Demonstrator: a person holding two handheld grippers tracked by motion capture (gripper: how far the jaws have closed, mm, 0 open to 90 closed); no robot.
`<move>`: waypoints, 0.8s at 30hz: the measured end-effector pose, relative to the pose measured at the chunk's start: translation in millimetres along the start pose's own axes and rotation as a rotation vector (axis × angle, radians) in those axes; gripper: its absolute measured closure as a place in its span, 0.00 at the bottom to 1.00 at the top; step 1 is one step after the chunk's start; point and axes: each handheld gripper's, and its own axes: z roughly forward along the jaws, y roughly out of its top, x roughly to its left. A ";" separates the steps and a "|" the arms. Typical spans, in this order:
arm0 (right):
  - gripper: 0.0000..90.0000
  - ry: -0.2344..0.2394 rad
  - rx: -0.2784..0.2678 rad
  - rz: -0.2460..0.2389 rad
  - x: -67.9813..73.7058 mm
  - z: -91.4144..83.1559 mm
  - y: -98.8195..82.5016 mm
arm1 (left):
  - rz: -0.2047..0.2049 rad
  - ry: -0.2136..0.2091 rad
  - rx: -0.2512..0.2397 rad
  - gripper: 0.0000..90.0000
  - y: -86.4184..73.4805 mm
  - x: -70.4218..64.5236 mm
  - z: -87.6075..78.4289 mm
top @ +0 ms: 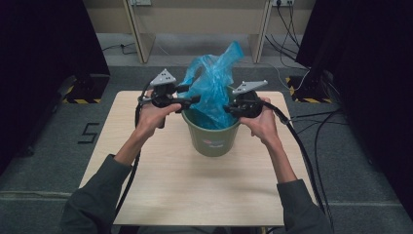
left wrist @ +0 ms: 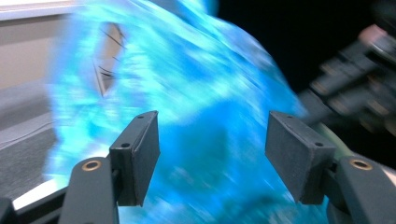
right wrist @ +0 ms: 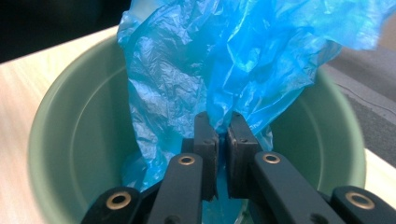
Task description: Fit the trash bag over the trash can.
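A green bucket (top: 212, 140) stands in the middle of the wooden table (top: 195, 195), with a crumpled blue plastic bag (top: 212, 80) rising out of it. My right gripper (top: 228, 108) reaches in over the bucket's right rim. In the right gripper view its jaws (right wrist: 223, 128) are shut on a fold of the bag (right wrist: 224, 60) above the bucket (right wrist: 70, 140). At the bucket's left rim my left gripper (top: 192, 100) points at the bag. In the left gripper view it (left wrist: 212, 154) stands open, with the blurred bag (left wrist: 187, 93) just ahead and not pinched.
Cables (top: 307, 161) trail from both grippers over the table's edges. Black curtains (top: 44, 44) flank the table on both sides. A desk frame (top: 141, 44) and floor cables stand behind it. Black tape marks (top: 87, 132) lie on the grey floor to the left.
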 end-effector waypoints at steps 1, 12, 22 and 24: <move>0.94 0.000 0.000 0.000 0.0 0.0 0.0 | -0.008 0.006 -0.004 0.39 2.0 3.7 3.0; 0.55 -0.035 -0.006 0.039 6.0 -12.6 2.1 | -0.041 -0.049 0.050 0.49 1.1 12.6 50.3; 0.39 -0.127 -0.135 0.192 -18.6 -17.7 38.0 | 0.057 -0.046 0.104 0.93 -4.5 12.2 46.2; 0.37 -0.121 -0.147 0.223 -22.4 -11.0 47.8 | 0.065 -0.040 0.105 0.94 -4.8 12.0 45.0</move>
